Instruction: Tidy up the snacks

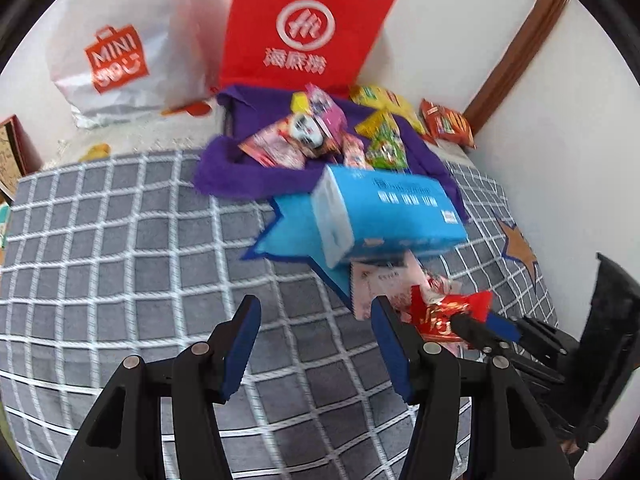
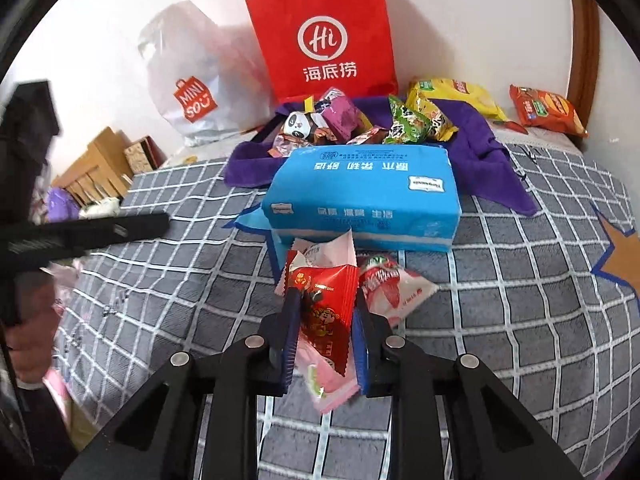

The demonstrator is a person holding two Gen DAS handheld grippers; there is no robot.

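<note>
1. Presently, right claw (image 2: 322,344): clenched on a red packet (image 2: 326,312) with a pink packet (image 2: 326,384) behind it, pinched mid-body, likely to lift both at once.
2. Left claw (image 1: 314,344): part open, empty, hovering over the checked bedspread (image 1: 120,240).
3. White-red packet (image 2: 394,290): loose on the bedspread, just beside the right claw.
4. Blue tissue pack (image 2: 360,200): behind these.
5. Purple cloth (image 2: 492,156): bears the snack heap (image 2: 360,124), seemingly the sorting spot.
6. Red bag (image 2: 326,36): upright against the wall.
</note>
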